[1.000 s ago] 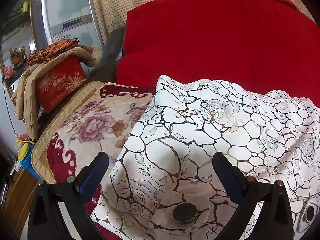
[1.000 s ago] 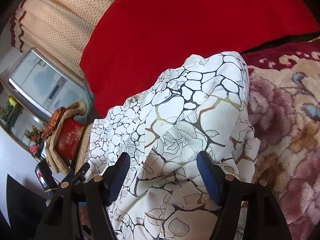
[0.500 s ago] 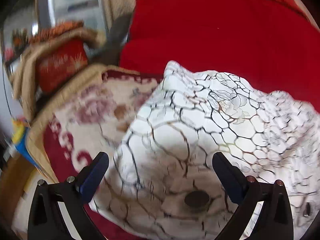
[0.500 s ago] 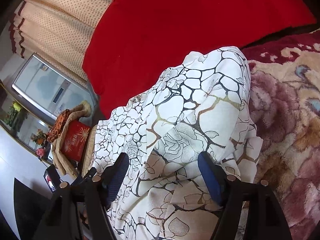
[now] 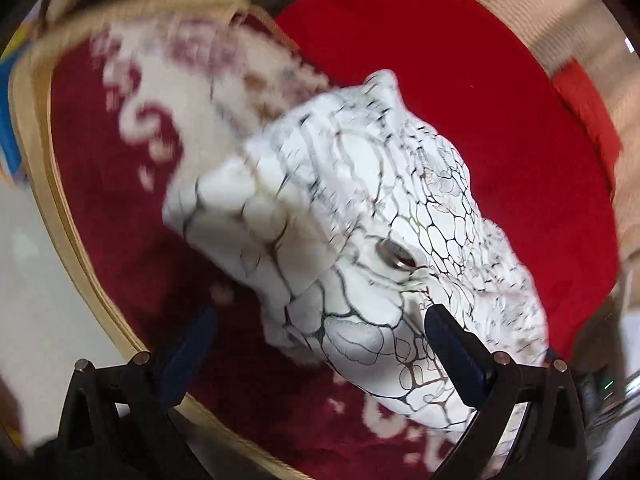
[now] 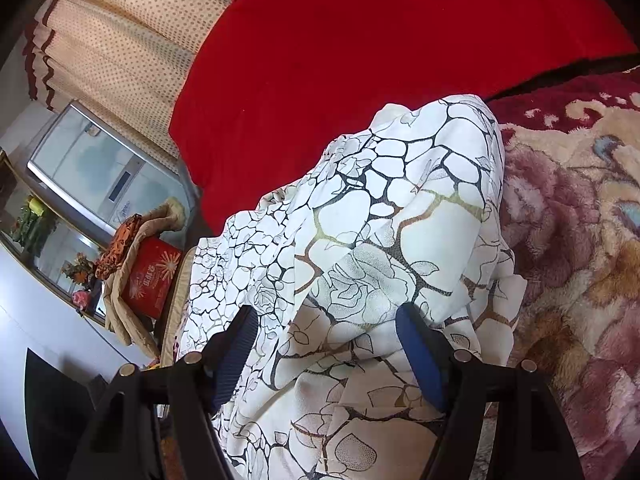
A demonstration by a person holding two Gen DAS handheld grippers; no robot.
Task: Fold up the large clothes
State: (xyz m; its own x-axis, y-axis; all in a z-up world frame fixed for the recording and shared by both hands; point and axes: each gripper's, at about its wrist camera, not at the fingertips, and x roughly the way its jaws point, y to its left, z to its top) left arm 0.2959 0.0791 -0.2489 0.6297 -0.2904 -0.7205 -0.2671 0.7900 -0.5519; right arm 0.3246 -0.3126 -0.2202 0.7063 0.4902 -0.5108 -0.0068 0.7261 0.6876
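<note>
A white garment (image 5: pixel 360 216) with a black and gold crackle-and-rose print lies bunched on a floral plush blanket (image 5: pixel 132 184); a round metal button (image 5: pixel 396 258) shows on it. My left gripper (image 5: pixel 320 320) is open, its blue pads on either side of the garment's near edge, holding nothing. In the right wrist view the same garment (image 6: pixel 380 240) spreads between the fingers of my right gripper (image 6: pixel 326 316), which is open and just above the cloth.
A red quilt (image 6: pixel 380 40) lies behind the garment. The blanket's tan border (image 5: pixel 52 200) marks the bed edge at left. A red box (image 6: pixel 150 278) under draped cloth and a silver fridge (image 6: pixel 92 176) stand at far left.
The left gripper has swung sharply left and rolled, so its view is blurred and tilted and the garment sits to the right. The right gripper has barely moved.
</note>
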